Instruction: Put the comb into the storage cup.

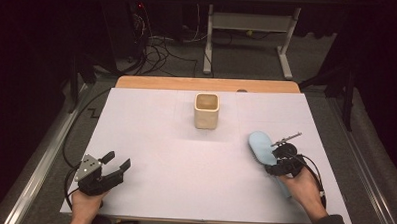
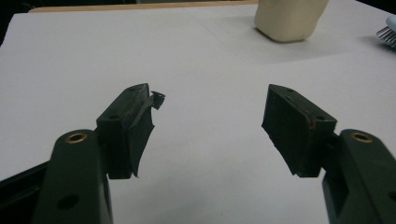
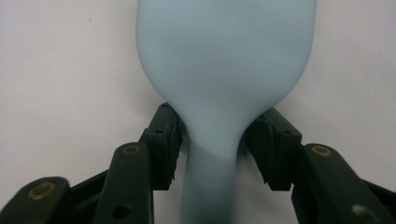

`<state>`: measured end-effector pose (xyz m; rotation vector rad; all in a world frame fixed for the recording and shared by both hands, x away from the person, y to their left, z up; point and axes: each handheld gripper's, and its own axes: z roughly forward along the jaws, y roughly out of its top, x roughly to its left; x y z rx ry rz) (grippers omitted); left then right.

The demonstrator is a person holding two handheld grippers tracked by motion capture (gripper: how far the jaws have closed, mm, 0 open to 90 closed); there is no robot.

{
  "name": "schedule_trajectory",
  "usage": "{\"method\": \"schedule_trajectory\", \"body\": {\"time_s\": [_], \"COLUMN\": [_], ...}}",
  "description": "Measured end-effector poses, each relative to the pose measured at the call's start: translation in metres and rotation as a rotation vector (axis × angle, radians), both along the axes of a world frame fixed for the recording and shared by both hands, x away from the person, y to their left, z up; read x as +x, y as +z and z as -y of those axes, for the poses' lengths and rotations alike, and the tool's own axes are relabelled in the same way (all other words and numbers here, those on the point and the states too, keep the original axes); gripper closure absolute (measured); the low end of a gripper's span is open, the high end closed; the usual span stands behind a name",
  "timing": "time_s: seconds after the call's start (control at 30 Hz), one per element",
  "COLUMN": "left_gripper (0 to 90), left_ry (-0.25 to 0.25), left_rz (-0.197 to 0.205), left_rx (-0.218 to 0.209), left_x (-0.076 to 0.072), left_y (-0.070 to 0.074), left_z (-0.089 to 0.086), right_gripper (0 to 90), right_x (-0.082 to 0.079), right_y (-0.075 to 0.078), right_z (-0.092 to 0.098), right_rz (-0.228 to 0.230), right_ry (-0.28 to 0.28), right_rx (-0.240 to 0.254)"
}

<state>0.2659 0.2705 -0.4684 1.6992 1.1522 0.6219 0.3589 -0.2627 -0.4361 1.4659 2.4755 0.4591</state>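
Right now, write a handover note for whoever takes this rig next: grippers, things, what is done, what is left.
Left gripper: open, nothing between its jaws, resting at the near left of the white table sheet.
Right gripper: jaws on either side of the neck of the light blue plastic brush, at or very near its sides; a firm grip is not certain. The brush lies on the sheet, bristles down.
Cream square ceramic cup: upright, middle far side, apparently empty.
Done: right gripper placed at the brush.
Left: probably close, lift, carry the brush to the cup.
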Motion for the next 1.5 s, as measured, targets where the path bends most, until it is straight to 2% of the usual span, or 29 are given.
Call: {"method": "schedule_trajectory", "body": {"time_s": [0.33,0.57,0.7,0.8,1.0,1.5], "left_gripper": [33.5,33.7,33.7,33.7,33.7,33.7], "left_ry": [0.0,-0.002,0.0,0.0,0.004,-0.01], "left_rz": [0.0,0.0,0.0,0.001,0.001,0.011], "left_rx": [0.0,-0.002,-0.002,-0.001,-0.002,0.006], "left_x": [0.0,0.0,0.0,0.0,0.0,-0.001], "left_y": [0.0,0.0,0.0,0.0,0.0,0.003], "left_z": [0.0,0.0,0.0,0.0,0.0,0.004], "right_gripper": [66.8,69.2,70.1,70.3,70.5,70.6], "right_x": [0.002,0.002,0.0,-0.004,-0.007,-0.023], "right_y": [0.001,0.002,0.001,0.0,0.001,0.018], "right_z": [-0.002,-0.006,-0.006,-0.008,-0.006,-0.008], "right_rz": [-0.006,-0.012,0.008,0.052,0.08,0.18], "right_ry": [0.017,0.036,0.049,0.064,0.067,0.108], "right_rx": [-0.025,-0.047,-0.052,-0.062,-0.031,0.029]}}
